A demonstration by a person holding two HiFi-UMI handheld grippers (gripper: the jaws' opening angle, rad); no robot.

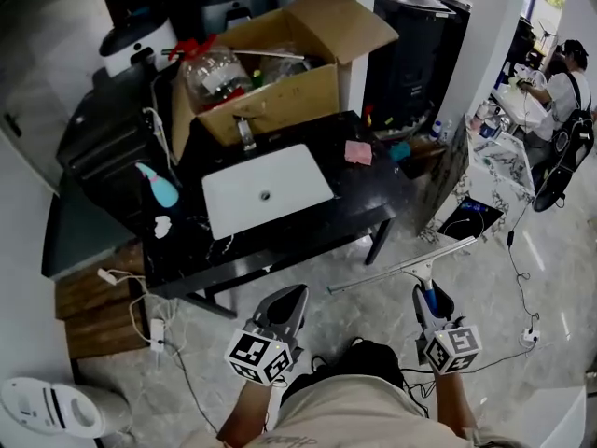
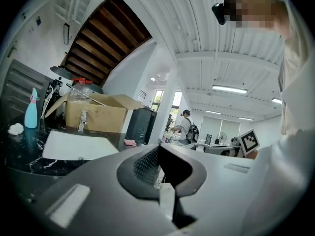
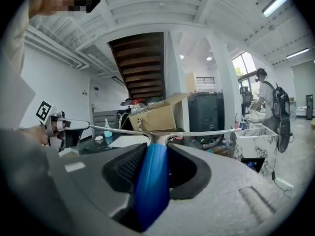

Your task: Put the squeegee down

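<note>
The squeegee [image 1: 401, 268] has a blue handle and a long silver blade. It hangs level above the grey floor, in front of the black table [image 1: 364, 189]. My right gripper [image 1: 429, 299] is shut on the blue handle [image 3: 151, 181], and the blade [image 3: 197, 132] runs crosswise just past the jaws. My left gripper [image 1: 290, 299] is held beside it at the same height, jaws together with nothing between them [image 2: 158, 154]. Both grippers point toward the table.
The black table carries a white sink basin [image 1: 266, 192], a pink sponge [image 1: 358, 152], a blue spray bottle [image 1: 160, 187] and an open cardboard box [image 1: 280, 91]. A dark panel [image 1: 448, 180] leans at the table's right. Cables and a power strip [image 1: 157, 329] lie left. A person [image 1: 560, 96] stands far right.
</note>
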